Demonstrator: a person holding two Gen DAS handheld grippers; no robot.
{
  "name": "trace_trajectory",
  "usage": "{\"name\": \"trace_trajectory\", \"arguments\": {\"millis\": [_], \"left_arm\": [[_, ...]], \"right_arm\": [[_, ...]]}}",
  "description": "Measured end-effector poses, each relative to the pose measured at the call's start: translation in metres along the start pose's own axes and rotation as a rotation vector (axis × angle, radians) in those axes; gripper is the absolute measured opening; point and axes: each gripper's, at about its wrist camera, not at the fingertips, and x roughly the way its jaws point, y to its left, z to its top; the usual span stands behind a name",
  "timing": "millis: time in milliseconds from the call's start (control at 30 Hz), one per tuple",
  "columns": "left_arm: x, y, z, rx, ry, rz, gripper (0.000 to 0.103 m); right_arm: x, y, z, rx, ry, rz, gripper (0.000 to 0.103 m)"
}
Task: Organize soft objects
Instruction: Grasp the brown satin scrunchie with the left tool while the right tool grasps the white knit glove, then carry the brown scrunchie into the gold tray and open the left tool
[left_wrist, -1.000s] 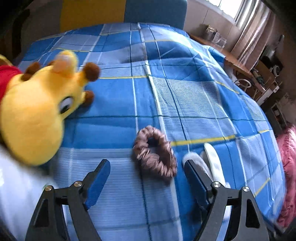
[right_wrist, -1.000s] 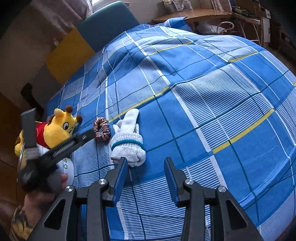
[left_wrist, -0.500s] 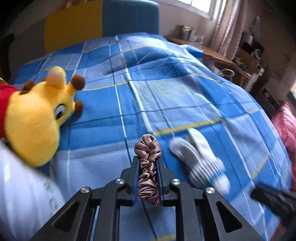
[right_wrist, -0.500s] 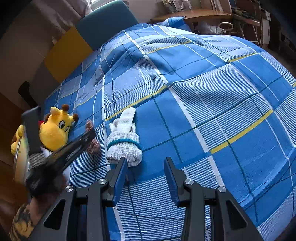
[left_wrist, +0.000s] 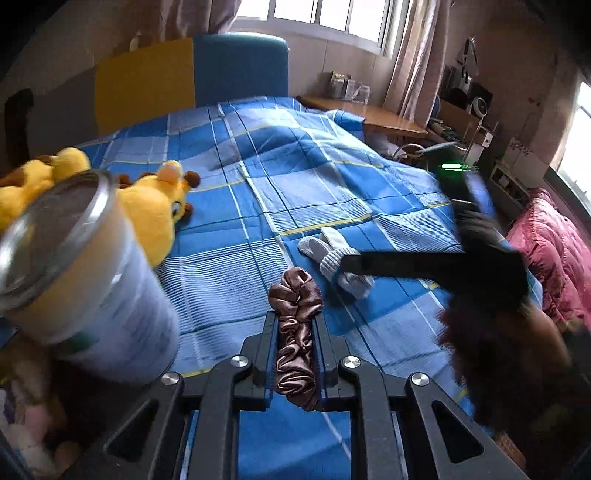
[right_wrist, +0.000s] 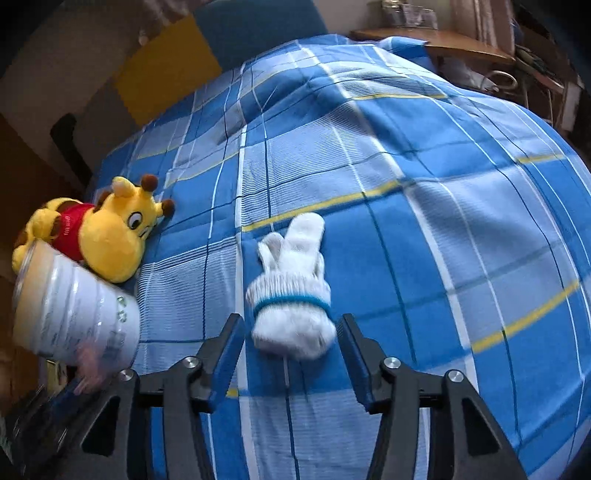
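Left hand-held gripper (left_wrist: 295, 334) is clamped on the brown scrunchie (left_wrist: 295, 328), lower centre, above the bed (left_wrist: 369, 184). Right hand-held gripper (right_wrist: 291, 345), jaws just widening, straddles the white sock (right_wrist: 291, 291) untouched; open quilt stretches right, cup (right_wrist: 74, 314) crowding the left edge.

Left gripper (left_wrist: 295, 354): my jaws are clamped tight on the brown satin scrunchie (left_wrist: 295, 332), which stands bunched between the blue pads with its loop poking out past the fingertips. The claw is angled steeply down and sits clear of the bed's left edge.

Right gripper (right_wrist: 291, 354): jaws have just been opening and stand apart, one finger on each side of the cuff end of the white sock (right_wrist: 291, 295), pads not pressing on it. Pointed steeply down. From the left camera, my right hand (left_wrist: 517, 332) is a dark blur at the bed's right edge.
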Motion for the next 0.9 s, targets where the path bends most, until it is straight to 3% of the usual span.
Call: {"name": "trace_trajectory", "arguments": {"millis": [100, 200, 400, 900], "left_arm": [[-0.026, 0.006, -0.01, -0.012, -0.024, 0.011, 0.017], [-0.045, 0.012, -0.019, -0.01, -0.049, 0.038, 0.017], [-0.079, 0.029, -0.048, -0.013, -0.109, 0.128, 0.017], [-0.125, 0.104, -0.116, -0.214, -0.089, 0.298, 0.017]], "right_arm": [[0.021, 0.001, 0.006, 0.004, 0.045, -0.017, 0.055], [0.038, 0.001, 0.003, -0.008, 0.072, 0.022, 0.054], [0.037, 0.01, -0.008, -0.114, 0.002, -0.017, 0.048], [0.039, 0.025, -0.021, -0.254, -0.056, -0.104, 0.049]]}}
